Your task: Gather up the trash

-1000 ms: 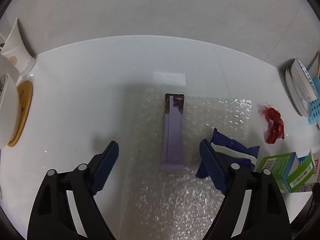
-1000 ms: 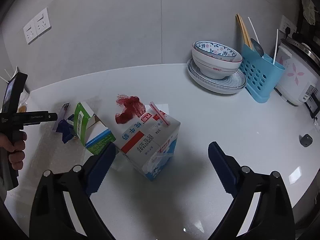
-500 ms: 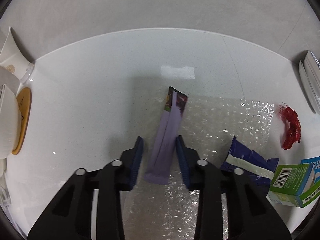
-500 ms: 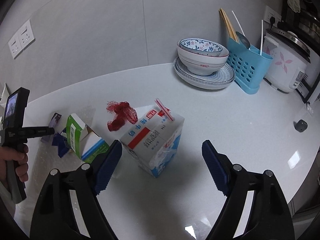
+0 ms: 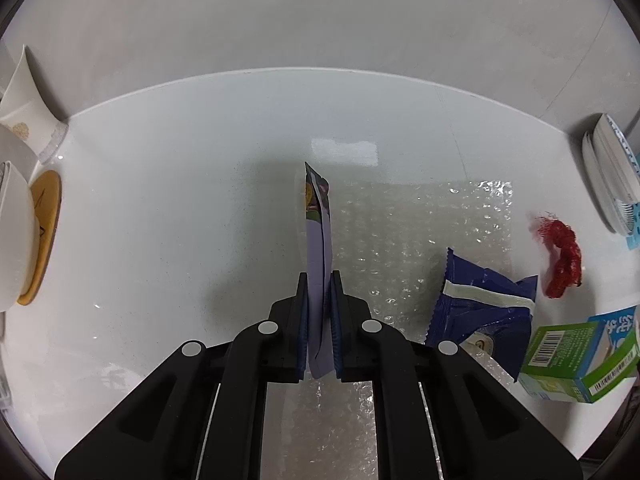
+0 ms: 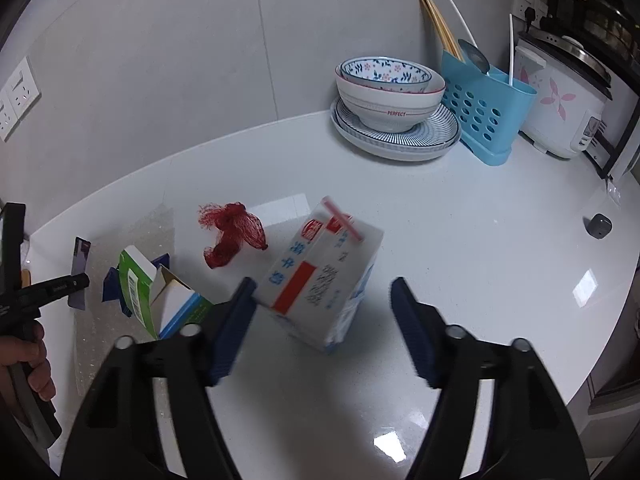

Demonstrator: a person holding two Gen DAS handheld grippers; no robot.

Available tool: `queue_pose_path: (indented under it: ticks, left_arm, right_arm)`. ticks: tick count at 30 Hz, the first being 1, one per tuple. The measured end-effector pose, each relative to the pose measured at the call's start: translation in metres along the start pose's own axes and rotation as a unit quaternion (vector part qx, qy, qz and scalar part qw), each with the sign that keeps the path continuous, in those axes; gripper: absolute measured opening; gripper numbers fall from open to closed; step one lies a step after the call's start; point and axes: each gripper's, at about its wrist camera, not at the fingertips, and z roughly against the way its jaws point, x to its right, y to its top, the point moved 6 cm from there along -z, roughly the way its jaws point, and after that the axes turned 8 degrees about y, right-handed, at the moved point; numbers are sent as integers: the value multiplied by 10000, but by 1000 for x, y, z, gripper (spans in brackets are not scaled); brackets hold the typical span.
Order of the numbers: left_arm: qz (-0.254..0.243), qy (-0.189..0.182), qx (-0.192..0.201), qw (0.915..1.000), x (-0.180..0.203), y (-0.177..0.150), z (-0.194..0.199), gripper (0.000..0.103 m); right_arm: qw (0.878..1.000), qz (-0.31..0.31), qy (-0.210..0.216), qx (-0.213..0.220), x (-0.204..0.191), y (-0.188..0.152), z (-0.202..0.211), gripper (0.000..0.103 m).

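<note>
My left gripper (image 5: 319, 278) is shut on a long purple snack packet (image 5: 318, 232), which stands on edge between the pads above a bubble-wrap sheet (image 5: 404, 232). The right wrist view shows that same packet (image 6: 81, 258) at the far left. A white milk carton (image 6: 324, 272) with a red label lies tilted on the white counter, between the fingers of my right gripper (image 6: 324, 286). Its jaws are closing; the left pad is at the carton's corner and the right pad stands apart. A red mesh net (image 6: 232, 232), a green carton (image 6: 148, 300) and a blue wrapper (image 5: 480, 304) lie nearby.
Stacked bowls on plates (image 6: 388, 92), a blue utensil holder (image 6: 488, 112) and a rice cooker (image 6: 560, 100) stand at the back right. White cups and a yellow coaster (image 5: 44, 232) sit at the left edge. A person's hand (image 6: 24, 356) holds the left gripper's handle.
The left jaws closed onto the purple packet, which turned from lying flat to standing on edge. The right jaws narrowed around the milk carton and the view rolled slightly.
</note>
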Motion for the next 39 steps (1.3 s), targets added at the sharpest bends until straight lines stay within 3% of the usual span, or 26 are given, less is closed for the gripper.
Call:
queue_pose_path:
  ticks: [1, 10, 26, 30, 33, 39]
  left_arm:
    - [-8, -71, 23, 10000, -1, 0, 1, 9]
    - [19, -39, 11, 10000, -12, -3, -1, 16]
    - [150, -255, 145, 9995, -19, -2, 15, 11]
    - [128, -239, 139, 9995, -23, -5, 13, 15]
    - [135, -33, 122, 9998, -25, -8, 9, 31]
    - [75, 134, 86, 9998, -21, -9, 1, 33]
  right_arm:
    - [10000, 5, -29, -56, 1, -1, -1, 46]
    - [9999, 124, -31, -38, 4, -3, 1, 45]
    - [9999, 137, -1, -53, 10, -5, 4, 45]
    - [9999, 148, 11, -53, 11, -6, 5, 44]
    - [9999, 149, 18, -62, 11, -6, 6, 44]
    - [9999, 144, 16, -67, 11, -6, 6, 43]
